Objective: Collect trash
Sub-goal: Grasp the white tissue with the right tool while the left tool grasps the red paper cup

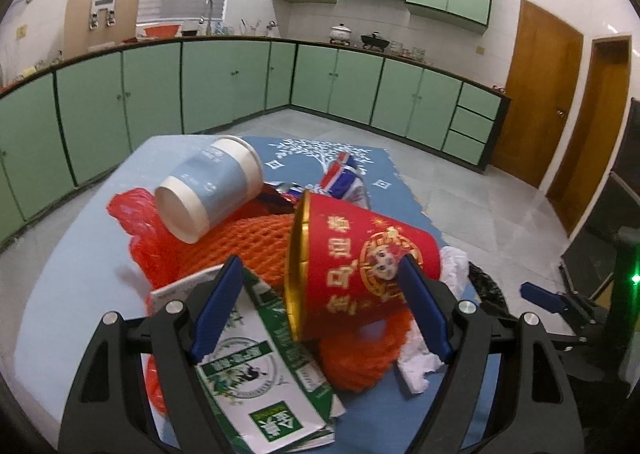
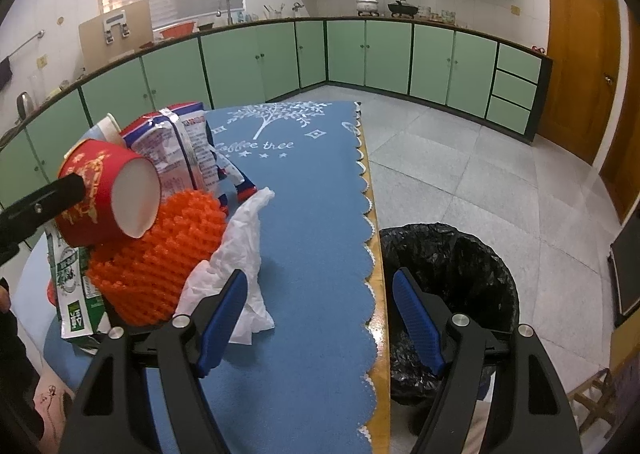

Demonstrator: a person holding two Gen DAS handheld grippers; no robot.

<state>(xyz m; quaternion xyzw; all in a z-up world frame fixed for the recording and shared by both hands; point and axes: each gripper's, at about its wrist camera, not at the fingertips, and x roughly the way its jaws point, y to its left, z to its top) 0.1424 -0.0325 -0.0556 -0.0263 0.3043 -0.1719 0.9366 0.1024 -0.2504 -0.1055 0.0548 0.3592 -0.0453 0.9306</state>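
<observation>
Left wrist view shows the left gripper (image 1: 320, 306) tilted down over the heap, jaws spread wide and gripping nothing. Between them lie one green-and-white carton (image 1: 264, 386) and one red paper cup (image 1: 360, 266) on its side on orange foam netting (image 1: 248, 242). Beyond sit one blue-and-white cup (image 1: 212, 190) and one snack wrapper (image 1: 340, 174). The right gripper (image 2: 320, 318), likewise released, hangs over the blue tablecloth (image 2: 316, 214), white tissue (image 2: 244, 250) by its left finger, one black-lined bin (image 2: 452, 266) behind its right.

glossy red paper cup (image 1: 360, 266) with gold rim, rough orange foam netting (image 2: 160, 254), matt blue cloth (image 2: 312, 254).
</observation>
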